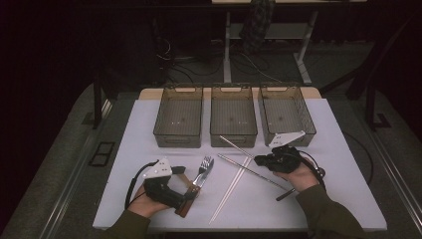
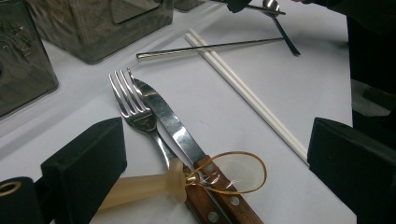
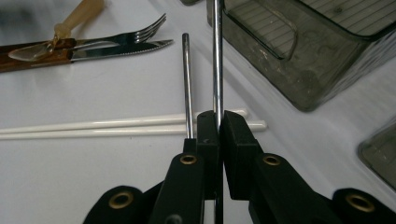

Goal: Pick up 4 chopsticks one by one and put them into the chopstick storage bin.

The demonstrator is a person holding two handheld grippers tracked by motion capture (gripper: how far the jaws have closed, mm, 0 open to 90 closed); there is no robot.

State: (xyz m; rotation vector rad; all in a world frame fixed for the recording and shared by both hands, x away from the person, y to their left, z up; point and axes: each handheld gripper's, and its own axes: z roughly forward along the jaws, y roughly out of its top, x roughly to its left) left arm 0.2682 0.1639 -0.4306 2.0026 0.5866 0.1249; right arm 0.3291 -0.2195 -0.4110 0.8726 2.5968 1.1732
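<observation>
Jaws of our right tool [image 3: 218, 122] are pressed together on one metal chopstick [image 3: 217, 56], pinching it near its end; the rod runs straight away from the jaws toward the nearest bin [image 3: 299, 51]. The second metal chopstick [image 3: 186, 84] lies just beside the first, apart from the pads, roughly parallel to it. Both cross over the pair of white chopsticks [image 3: 116, 127], which lie on the tabletop [image 3: 93, 182].

From the high view, the right tool [image 1: 260, 160] sits in front of the three bins, with the gripped rod's long axis slanting up and left toward the middle bin [image 1: 233, 117]. We judge the step in hand to be the pick-up of this chopstick. The next move calls for a lift that clears the white pair, then a carry to a bin with the rod aligned to the bin's length.

Our left tool [image 2: 219, 154] stands spread and pinches nothing. It hovers over the fork [image 2: 135, 109] and the wooden-handled knife [image 2: 175, 128], which lie side by side, tips pointing toward the bins. A pale spoon [image 2: 154, 184] lies across their handles.
</observation>
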